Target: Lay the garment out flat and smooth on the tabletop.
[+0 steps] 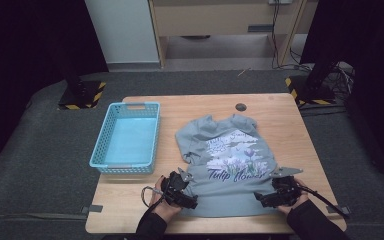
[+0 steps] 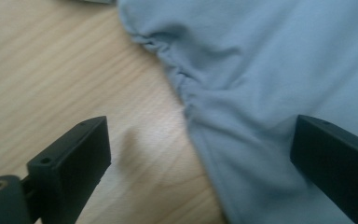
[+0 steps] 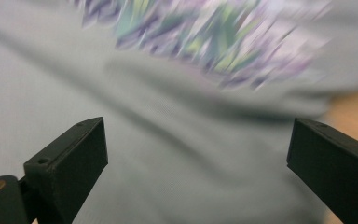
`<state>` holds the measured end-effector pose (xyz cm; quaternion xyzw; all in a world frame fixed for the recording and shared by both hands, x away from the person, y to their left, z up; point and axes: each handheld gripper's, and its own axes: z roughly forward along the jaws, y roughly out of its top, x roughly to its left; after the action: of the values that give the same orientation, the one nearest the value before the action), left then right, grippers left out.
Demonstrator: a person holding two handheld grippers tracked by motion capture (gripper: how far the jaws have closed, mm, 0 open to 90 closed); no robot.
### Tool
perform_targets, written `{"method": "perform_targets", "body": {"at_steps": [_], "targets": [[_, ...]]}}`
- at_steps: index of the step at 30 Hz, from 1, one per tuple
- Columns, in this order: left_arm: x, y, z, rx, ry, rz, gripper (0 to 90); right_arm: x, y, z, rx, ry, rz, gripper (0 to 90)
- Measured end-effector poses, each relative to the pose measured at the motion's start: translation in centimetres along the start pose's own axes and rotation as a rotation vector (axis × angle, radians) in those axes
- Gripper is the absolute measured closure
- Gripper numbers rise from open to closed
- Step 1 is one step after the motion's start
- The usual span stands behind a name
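Shirt (image 1: 225,165) flat on table (image 1: 130,200), right of basket (image 1: 127,137); left gripper (image 1: 192,204) and right gripper (image 1: 259,200) at its near hem, jaws wide apart, empty; risk: single-layer pinch or uneven lift bunching the fabric.

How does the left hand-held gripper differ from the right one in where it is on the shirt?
The left hand-held gripper straddles the side edge of the shirt, with one jaw over bare table and one over cloth. The right hand-held gripper has both jaws over cloth, close below the flower print. Both are wide open, at the shirt's near hem, holding nothing.
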<state>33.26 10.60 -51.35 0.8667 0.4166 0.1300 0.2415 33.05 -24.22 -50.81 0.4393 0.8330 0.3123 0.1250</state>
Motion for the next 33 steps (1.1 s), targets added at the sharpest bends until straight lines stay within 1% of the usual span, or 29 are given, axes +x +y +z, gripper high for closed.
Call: {"method": "perform_targets", "body": {"at_steps": [2, 4, 6, 8, 10, 13, 15, 20, 24, 26, 29, 31, 33], "targets": [[0.1, 0.1, 0.0, -0.013, -0.028, -0.022, 2.1, -0.8, 0.7, -0.6, -0.060, -0.004, 0.030, 5.2], [0.2, 0.3, 0.1, -0.022, -0.042, -0.031, 1.7, -1.9, 1.5, -1.0, -0.116, 0.008, 0.063, 4.6], [0.3, 0.5, 0.3, -0.024, -0.045, -0.038, 1.7, -2.9, 2.6, -1.4, -0.167, 0.003, 0.076, 6.5], [0.3, 0.6, 0.7, -0.019, -0.036, -0.029, 1.6, -3.7, 3.6, -1.7, -0.201, -0.018, 0.081, 7.6], [0.4, 0.7, 1.1, -0.002, -0.026, -0.024, 1.3, -4.6, 5.0, -1.6, -0.228, -0.039, 0.095, 8.2], [0.6, 0.8, 1.3, -0.004, -0.029, -0.033, 0.0, -5.7, 6.8, -1.2, -0.256, -0.071, 0.104, 10.1], [0.7, 0.7, 1.3, -0.006, -0.025, -0.030, 0.0, -6.6, 8.3, -0.6, -0.273, -0.095, 0.124, 11.2], [0.7, 0.5, 1.3, -0.021, -0.025, -0.028, 0.0, -8.4, 11.2, 1.5, -0.279, -0.126, 0.148, 12.2], [0.9, 0.3, 1.4, -0.041, -0.038, -0.011, 0.0, -9.8, 13.0, 3.5, -0.269, -0.144, 0.169, 14.4], [0.9, 0.3, 1.4, -0.047, -0.043, -0.006, 0.0, -10.5, 13.6, 4.6, -0.275, -0.140, 0.200, 15.8], [0.9, 0.2, 1.4, -0.051, -0.043, -0.006, 0.0, -11.4, 14.2, 6.7, -0.268, -0.156, 0.225, 17.2], [0.9, 0.2, 1.4, -0.050, -0.043, -0.006, 0.0, -11.8, 14.4, 7.8, -0.257, -0.161, 0.233, 17.8], [0.9, 0.3, 1.4, -0.050, -0.043, -0.006, 0.0, -12.0, 14.6, 8.9, -0.241, -0.167, 0.231, 19.1]]}}
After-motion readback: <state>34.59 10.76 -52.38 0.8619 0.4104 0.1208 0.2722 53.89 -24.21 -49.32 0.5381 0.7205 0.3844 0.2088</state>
